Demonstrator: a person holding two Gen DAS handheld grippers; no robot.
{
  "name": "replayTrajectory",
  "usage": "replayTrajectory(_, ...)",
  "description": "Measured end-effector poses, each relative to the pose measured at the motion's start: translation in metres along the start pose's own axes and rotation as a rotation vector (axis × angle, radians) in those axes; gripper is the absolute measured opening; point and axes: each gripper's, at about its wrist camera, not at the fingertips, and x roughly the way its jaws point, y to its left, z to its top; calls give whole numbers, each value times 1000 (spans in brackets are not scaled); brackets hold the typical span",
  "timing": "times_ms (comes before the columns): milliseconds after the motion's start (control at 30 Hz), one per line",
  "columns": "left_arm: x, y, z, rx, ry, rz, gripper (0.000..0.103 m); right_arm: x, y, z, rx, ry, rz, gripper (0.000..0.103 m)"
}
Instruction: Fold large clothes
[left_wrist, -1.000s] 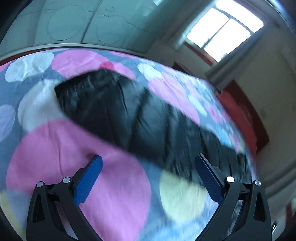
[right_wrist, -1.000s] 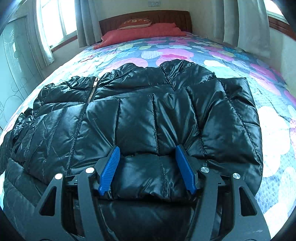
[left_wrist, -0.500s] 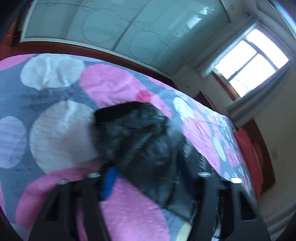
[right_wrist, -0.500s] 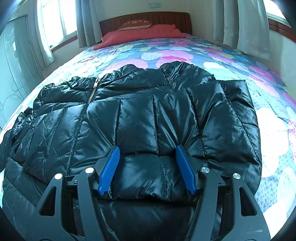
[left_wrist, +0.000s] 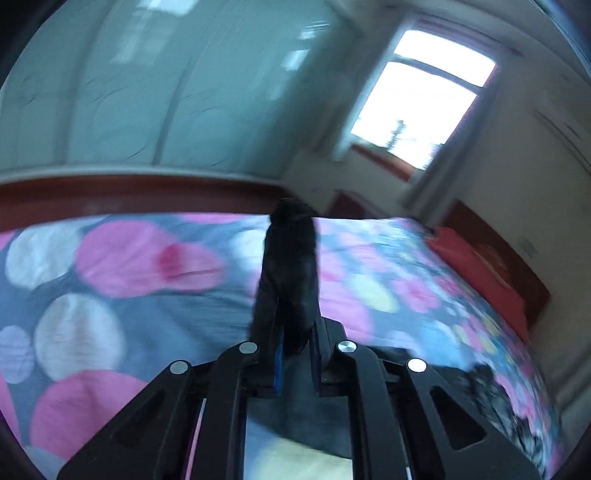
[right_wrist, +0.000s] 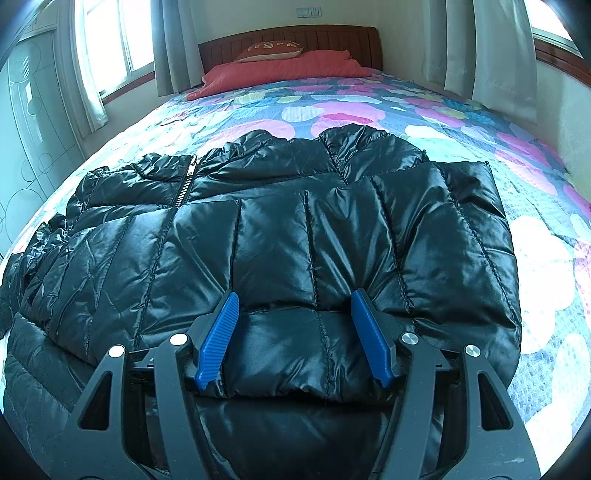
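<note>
A shiny black puffer jacket (right_wrist: 295, 221) lies spread across the bed, zipper (right_wrist: 184, 188) to the left. My right gripper (right_wrist: 293, 306) rests on its near hem, and a thick puffy fold bulges between the blue pads (right_wrist: 218, 332), which press on it from both sides. In the left wrist view my left gripper (left_wrist: 295, 325) is shut on a black sleeve end (left_wrist: 290, 258) that stands up out of the jaws, lifted above the bedspread. More of the jacket (left_wrist: 480, 380) shows blurred at the lower right.
The bed carries a grey bedspread (right_wrist: 535, 240) with pink and white circles. A red pillow (right_wrist: 284, 70) and a wooden headboard (right_wrist: 288, 40) are at the far end. Frosted wardrobe doors (left_wrist: 147, 92) stand beyond the bed's left side, with curtained windows (right_wrist: 498, 55) around.
My left gripper closed on the sleeve end and rose with it, and its view swung up toward the wardrobe and window. The right gripper and the jacket body stayed put.
</note>
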Motion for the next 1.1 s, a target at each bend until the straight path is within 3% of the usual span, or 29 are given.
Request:
replayTrajectory(167, -7, -96, -28, 156, 49, -169, 11, 0, 0, 0, 1, -1, 1, 63)
replayTrajectory(367, -22, -188, -87, 306, 147, -307, 11, 0, -3, 2, 4, -3, 6, 63)
replayTrajectory(667, -24, -277, -174, 506, 238, -435, 11, 0, -4, 4, 8, -5, 9, 63)
replayTrajectory(867, -16, -298, -216, 606, 325, -441, 11, 1, -4, 5, 15, -8, 16, 66)
replayTrajectory(967, -20, -299, -215, 620, 343, -473, 23, 1, -4, 6, 18, -12, 37, 72)
replayTrajectory(1100, -34, -299, -207, 592, 342, -501, 65, 1, -5, 9, 26, -13, 52, 73)
